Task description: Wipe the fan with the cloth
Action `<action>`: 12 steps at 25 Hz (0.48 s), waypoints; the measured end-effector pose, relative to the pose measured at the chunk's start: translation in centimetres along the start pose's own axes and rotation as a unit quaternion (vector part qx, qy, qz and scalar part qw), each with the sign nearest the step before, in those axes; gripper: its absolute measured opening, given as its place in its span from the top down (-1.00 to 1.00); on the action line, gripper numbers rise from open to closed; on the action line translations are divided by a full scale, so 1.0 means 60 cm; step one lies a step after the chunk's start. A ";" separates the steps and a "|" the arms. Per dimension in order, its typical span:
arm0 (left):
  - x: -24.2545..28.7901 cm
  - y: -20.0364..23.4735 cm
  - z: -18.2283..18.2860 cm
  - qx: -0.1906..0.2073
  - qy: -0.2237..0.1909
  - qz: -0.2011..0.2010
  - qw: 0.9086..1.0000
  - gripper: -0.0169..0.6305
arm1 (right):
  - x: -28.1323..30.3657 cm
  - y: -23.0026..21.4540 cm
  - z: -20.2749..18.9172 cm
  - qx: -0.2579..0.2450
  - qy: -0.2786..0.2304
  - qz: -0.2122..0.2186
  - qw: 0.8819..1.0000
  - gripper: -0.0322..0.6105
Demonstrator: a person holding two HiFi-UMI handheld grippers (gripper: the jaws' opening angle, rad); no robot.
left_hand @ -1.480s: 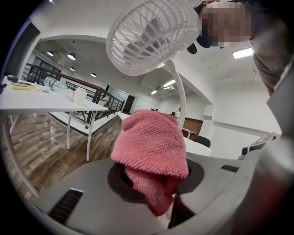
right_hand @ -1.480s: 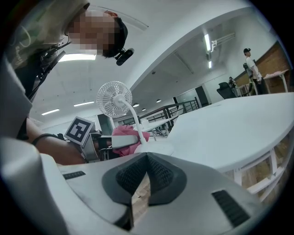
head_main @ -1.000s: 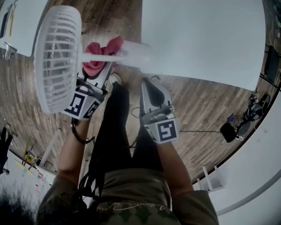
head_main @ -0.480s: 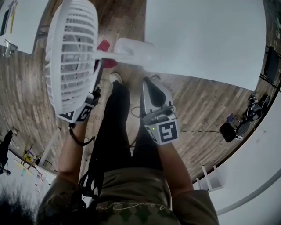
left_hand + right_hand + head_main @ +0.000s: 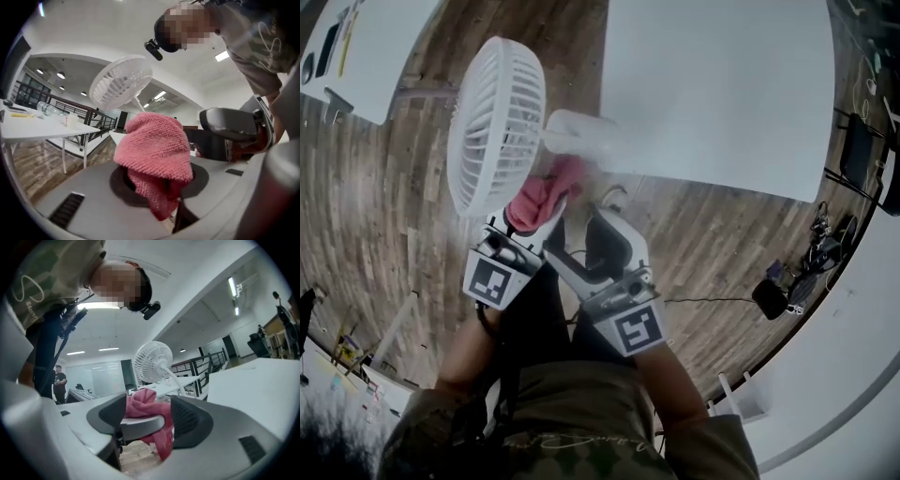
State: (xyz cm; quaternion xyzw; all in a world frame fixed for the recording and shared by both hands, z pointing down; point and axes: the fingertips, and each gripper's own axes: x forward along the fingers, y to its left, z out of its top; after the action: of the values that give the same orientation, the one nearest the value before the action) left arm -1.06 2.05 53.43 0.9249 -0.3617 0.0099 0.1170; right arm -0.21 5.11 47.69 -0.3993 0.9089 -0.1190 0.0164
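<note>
I am pinching the cloth [image 5: 546,192] in the left gripper [image 5: 546,217]. The right gripper [image 5: 583,236] is just opening wide around it, probably regripping near the fan [image 5: 499,127].

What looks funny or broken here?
Nothing is spilled or broken. The white fan leans sideways on its slanted stem at the corner of the table, and the pink cloth is bunched in the left tool.

My head view looks steeply down from above onto the white fan [image 5: 497,127], the pink cloth [image 5: 542,194] and the wooden floor [image 5: 375,206]. The left gripper view looks along its jaws, with the cloth right at the lens. The right gripper view sees the cloth from slightly farther back. All three share fan and cloth.
</note>
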 end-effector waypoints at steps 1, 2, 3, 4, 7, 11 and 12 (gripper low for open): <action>0.000 -0.008 0.003 0.009 -0.001 -0.006 1.000 0.55 | 0.006 0.009 0.004 -0.014 -0.001 0.007 1.000 -0.12; 0.000 -0.016 0.004 0.017 -0.001 -0.010 1.000 0.55 | 0.010 0.017 0.005 -0.022 -0.002 0.010 1.000 -0.14; 0.000 -0.024 0.004 0.023 -0.001 -0.015 1.000 0.55 | 0.014 0.022 0.004 -0.027 -0.001 0.011 1.000 -0.21; 0.000 -0.031 0.004 0.028 0.001 -0.022 0.999 0.55 | 0.017 0.025 0.002 -0.029 0.002 0.010 1.000 -0.22; 0.010 -0.049 0.013 0.058 0.006 -0.043 0.997 0.55 | 0.027 0.023 -0.010 -0.038 0.019 -0.002 0.999 -0.22; 0.017 -0.072 0.018 0.090 0.008 -0.058 0.994 0.55 | 0.019 0.012 -0.021 -0.021 0.032 -0.029 0.999 -0.22; 0.017 -0.079 0.015 0.101 0.010 -0.064 0.993 0.55 | 0.014 0.011 -0.023 -0.020 0.034 -0.031 0.999 -0.20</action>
State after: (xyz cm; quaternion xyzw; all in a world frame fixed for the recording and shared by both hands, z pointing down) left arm 2.82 4.52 51.66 0.9530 -0.2978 0.0480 0.0270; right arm -1.43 5.18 48.95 -0.4231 0.8984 -0.1147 -0.0257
